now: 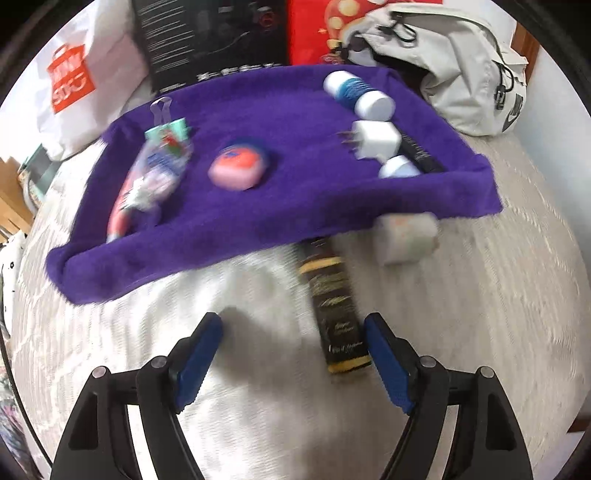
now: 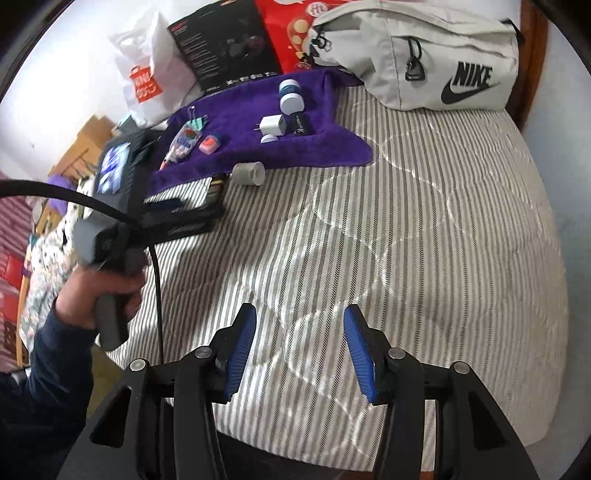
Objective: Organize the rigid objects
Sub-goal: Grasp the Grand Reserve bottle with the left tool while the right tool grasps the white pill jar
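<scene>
A purple towel (image 1: 258, 110) lies on the striped bed and carries a blue-and-white bottle (image 1: 356, 94), a white charger plug (image 1: 375, 140), a small white cap (image 1: 397, 168), a black tube (image 1: 421, 155), a pink case (image 1: 236, 168) and a clipped packet (image 1: 159, 170). Just off the towel's near edge lie a black-and-gold slim box (image 1: 338, 314) and a pale cylinder (image 1: 404, 238). My left gripper (image 1: 291, 332) is open low over the bed, the box lying just inside its right finger (image 1: 388, 362). My right gripper (image 2: 299, 325) is open and holds nothing, over bare bedding far from the towel (image 2: 332, 147).
Behind the towel stand a white shopping bag (image 1: 77, 74), a black carton (image 1: 207, 37), a red bag (image 1: 317, 29) and a grey Nike bag (image 2: 424, 55). A hand (image 2: 99, 291) grips the left tool's handle at the bed's left edge. Striped bedding (image 2: 424, 240) spreads to the right.
</scene>
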Available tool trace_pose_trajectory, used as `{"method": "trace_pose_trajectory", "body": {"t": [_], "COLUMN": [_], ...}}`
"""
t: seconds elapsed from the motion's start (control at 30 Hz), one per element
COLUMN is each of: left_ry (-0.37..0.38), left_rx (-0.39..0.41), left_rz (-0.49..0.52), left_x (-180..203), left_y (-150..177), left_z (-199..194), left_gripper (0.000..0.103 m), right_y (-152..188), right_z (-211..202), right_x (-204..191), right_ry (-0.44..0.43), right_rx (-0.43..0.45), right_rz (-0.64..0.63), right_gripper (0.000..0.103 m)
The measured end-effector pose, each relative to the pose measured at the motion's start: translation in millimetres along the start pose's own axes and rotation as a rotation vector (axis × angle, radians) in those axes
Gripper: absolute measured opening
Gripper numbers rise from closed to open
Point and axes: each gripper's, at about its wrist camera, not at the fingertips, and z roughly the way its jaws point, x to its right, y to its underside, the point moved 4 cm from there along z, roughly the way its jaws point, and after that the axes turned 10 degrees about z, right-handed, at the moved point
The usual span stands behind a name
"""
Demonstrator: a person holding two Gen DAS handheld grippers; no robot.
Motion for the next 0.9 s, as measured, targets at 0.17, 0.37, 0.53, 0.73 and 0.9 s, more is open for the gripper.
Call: {"method": "trace_pose_trajectory", "body": {"t": [0.17,0.37,0.53,0.73,0.9], "left_ry": [0.036,0.056,0.099,0.122,0.135], "left_rx": [0.065,0.112,0.135,0.133,0.132], "left_rz": [0.025,0.112,0.214,0.261,0.236], "left_x": [-16,-3,15,20,9], "left_y": [9,5,-1,-2,2], "left_z": [-4,-5,-9,-11,-11], "left_gripper": [0.077,0.063,0.028,0.022,0.022], "right_y": [-4,-8,-7,-17,-41], "right_z": [21,35,40,49,63], "right_x": [-3,-18,-22,-24,-40], "right_ry": [-0.011,-0.006,-0.002,-0.012,-0.034], "right_rx": [-0.024,-0.049,-0.041,-0.002,0.061], "right_rz": [0.033,-0.015,-0.02,0.014,0.014], "right_gripper": [0.049,0.049,0.049,0.049,0.049]}}
